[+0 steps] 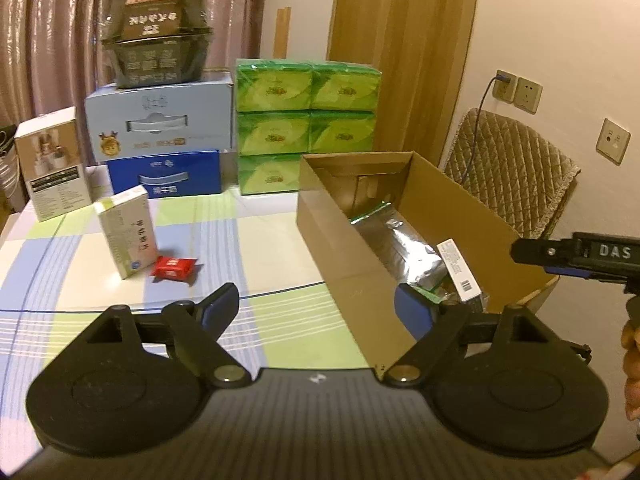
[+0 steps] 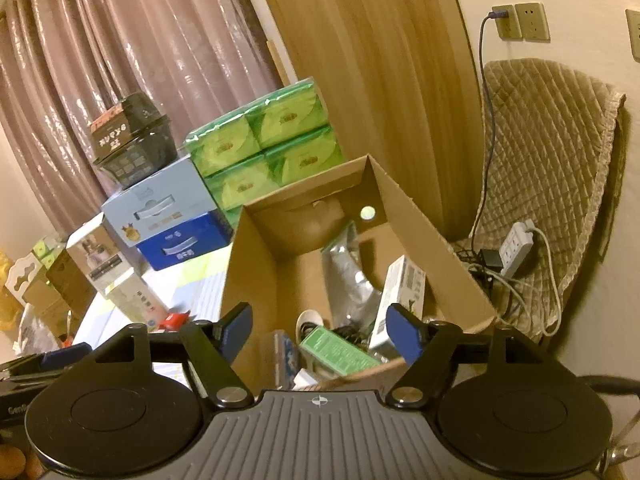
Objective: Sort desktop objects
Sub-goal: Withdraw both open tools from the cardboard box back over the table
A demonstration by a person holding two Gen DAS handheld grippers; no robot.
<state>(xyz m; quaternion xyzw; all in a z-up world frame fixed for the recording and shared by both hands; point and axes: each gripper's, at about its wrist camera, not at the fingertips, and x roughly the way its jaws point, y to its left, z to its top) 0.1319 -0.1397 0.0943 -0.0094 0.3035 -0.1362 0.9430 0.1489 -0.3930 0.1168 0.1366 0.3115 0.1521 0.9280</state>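
Table [image 1: 260,248] with the checked cloth is carrying everything; stacked boxes and the green tissue packs [image 1: 306,120] are sitting along the back, looking like storage, not targets. Cardboard box [image 1: 332,248] is standing open at the right side of the table and already holding a silver foil pouch [image 1: 404,248], a white carton [image 2: 402,292], a green flat pack [image 2: 340,350] and some small bits I can't make out. Left on the cloth: an upright white-green medicine box [image 1: 128,232] and, just beside its base, a small red sachet [image 1: 174,268]. Left gripper [image 1: 316,308] is hovering over the table edge near the box's front corner, jaws standing wide, nothing between them. Right gripper [image 2: 318,328] is hanging over the near end of the cardboard box, jaws also wide and empty. Judging handling: the medicine box is looking light and stiff, probably tipping easily, so I'm thinking pinch across its narrow faces around mid-height. The sachet is looking soft, crinkly, near weightless and lying flat, so likely slippery against the cloth; I'd be taking it across the short width, pads coming in low, watching it doesn't skate away.
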